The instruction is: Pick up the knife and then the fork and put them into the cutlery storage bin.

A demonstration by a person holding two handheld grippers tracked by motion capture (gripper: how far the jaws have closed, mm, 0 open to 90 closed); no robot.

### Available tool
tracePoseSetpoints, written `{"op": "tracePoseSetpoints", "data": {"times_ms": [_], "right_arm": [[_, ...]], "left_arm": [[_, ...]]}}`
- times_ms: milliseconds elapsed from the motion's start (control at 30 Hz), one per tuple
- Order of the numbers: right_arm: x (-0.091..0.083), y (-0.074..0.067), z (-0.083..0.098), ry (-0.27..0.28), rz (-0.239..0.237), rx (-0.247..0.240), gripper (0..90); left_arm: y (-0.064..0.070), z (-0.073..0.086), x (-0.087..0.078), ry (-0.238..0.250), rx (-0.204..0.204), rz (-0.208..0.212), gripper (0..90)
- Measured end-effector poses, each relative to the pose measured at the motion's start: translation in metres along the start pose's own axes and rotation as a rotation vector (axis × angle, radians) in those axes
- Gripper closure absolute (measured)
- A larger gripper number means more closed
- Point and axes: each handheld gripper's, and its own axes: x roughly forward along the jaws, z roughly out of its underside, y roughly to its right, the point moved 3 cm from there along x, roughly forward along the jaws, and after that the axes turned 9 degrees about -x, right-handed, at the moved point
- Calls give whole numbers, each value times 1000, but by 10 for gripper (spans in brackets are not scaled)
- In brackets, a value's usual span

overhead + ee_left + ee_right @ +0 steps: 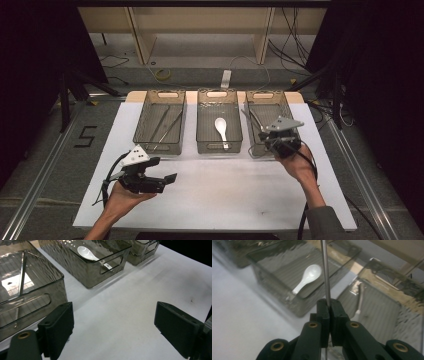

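Observation:
My right gripper point(274, 138) point(329, 302) is held above the front of the right basket point(263, 93), shut on a thin metal rod point(325, 270) that sticks straight out past its jaws. A pale-handled utensil point(360, 298) lies in that basket point(384, 305). The middle basket point(219, 93) point(274, 300) holds a white spoon point(221, 129) point(86, 253) point(308, 277). My left gripper point(168, 183) point(113, 325) hovers low over the white table top point(225, 195) at the front left. Its jaws stand wide open with nothing between them.
The left basket point(160, 93) point(32, 305) holds thin metal sticks point(162, 122). All three smoky baskets stand in a row along the table's far edge. Wooden shelf legs and cables lie on the floor beyond. Dark stands flank the table.

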Motion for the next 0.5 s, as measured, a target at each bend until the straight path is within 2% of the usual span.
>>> {"op": "tracePoseSetpoints", "data": {"times_ms": [133,267,367,500], "right_arm": [[9,26,-9,-24,26,63,879],[23,45,-12,-68,46,120,879],[36,57,-10,-112,58,164,879],[52,66,-6,-145,65,217,879]], "left_arm": [[-2,2,-7,31,-9,-8,154],[-4,2,-15,68,-11,-13,154],[-6,2,-18,89,-28,-11,154],[-8,4,-18,100,-36,-10,154]]}}
